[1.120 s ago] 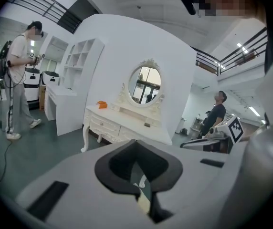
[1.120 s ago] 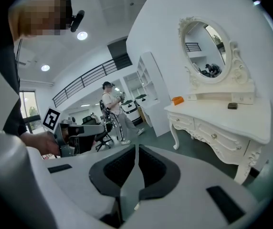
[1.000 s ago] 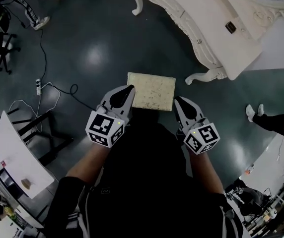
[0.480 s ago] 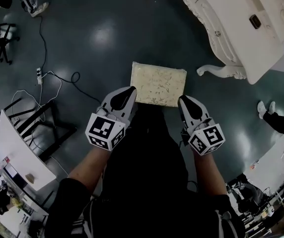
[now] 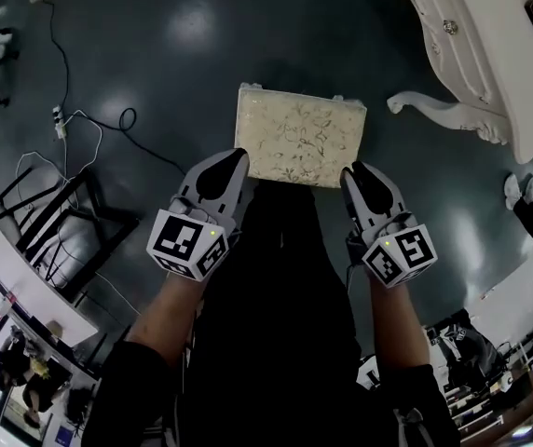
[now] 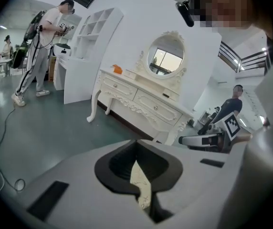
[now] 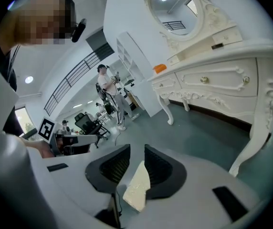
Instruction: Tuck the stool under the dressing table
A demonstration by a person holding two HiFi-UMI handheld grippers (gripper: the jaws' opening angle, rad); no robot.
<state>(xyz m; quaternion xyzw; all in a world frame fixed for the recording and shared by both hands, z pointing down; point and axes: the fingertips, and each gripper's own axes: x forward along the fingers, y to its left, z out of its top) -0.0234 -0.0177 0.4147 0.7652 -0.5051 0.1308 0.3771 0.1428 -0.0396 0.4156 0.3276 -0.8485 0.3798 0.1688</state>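
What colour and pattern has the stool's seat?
Cream stool seat with a floral pattern, clearest in the head view.

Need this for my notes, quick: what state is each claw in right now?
Left claw: closed on the stool cushion's corner.
Right claw: slightly open, jaws just been opening; stool corner between them, not pinched.

— We see cream cloth on the stool (image 5: pixel 299 142), woven with a faint floral sheen, nipped between the left gripper's (image 5: pixel 237 156) jaws.
— Agreed. We read its pads (image 6: pixel 116 164) as ribbed black rubber and its shell (image 6: pixel 69 175) as matt grey plastic. Beyond the jaws, the dressing table (image 6: pixel 141 101) looks like smooth white painted wood, and the floor (image 5: pixel 155 54) looks glossy.
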